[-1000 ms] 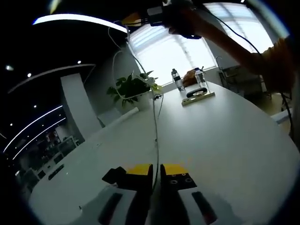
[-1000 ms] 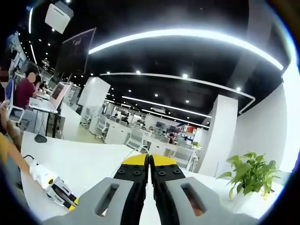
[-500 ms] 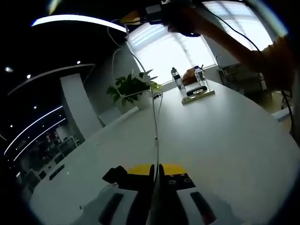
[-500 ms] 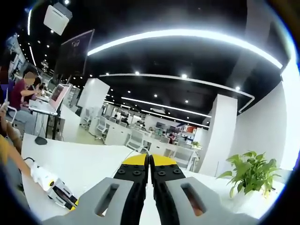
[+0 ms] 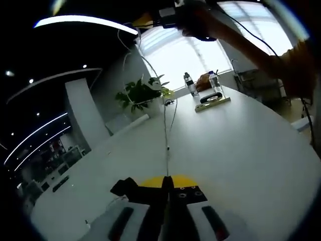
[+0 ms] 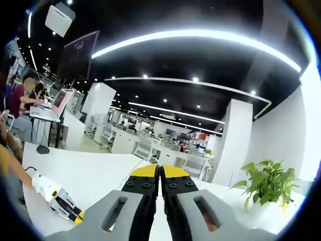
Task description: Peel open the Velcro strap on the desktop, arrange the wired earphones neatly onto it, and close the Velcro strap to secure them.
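The white earphone wire (image 5: pixel 165 131) runs taut from my left gripper (image 5: pixel 166 179), low over the white table (image 5: pixel 241 150), up to my right gripper (image 5: pixel 144 21) at the top of the left gripper view. My left gripper is shut on the wire's lower end. In a person's hand, the right gripper is shut on the upper part, and a loose loop hangs beside it. A black Velcro strap (image 5: pixel 124 187) lies on the table just left of my left jaw. The right gripper view has my right gripper (image 6: pixel 159 168) shut high above the table, with the left gripper (image 6: pixel 60 202) far below at lower left.
A potted plant (image 5: pixel 140 93), two bottles (image 5: pixel 189 86) and a tray with a dark object (image 5: pixel 211 102) stand at the table's far end. An orange-sleeved arm (image 5: pixel 281 65) crosses the upper right. In the right gripper view, a person sits at a laptop (image 6: pixel 62 100).
My left jaws have closed from a narrow gap to fully shut on the wire. The right gripper has stayed high, holding the wire.
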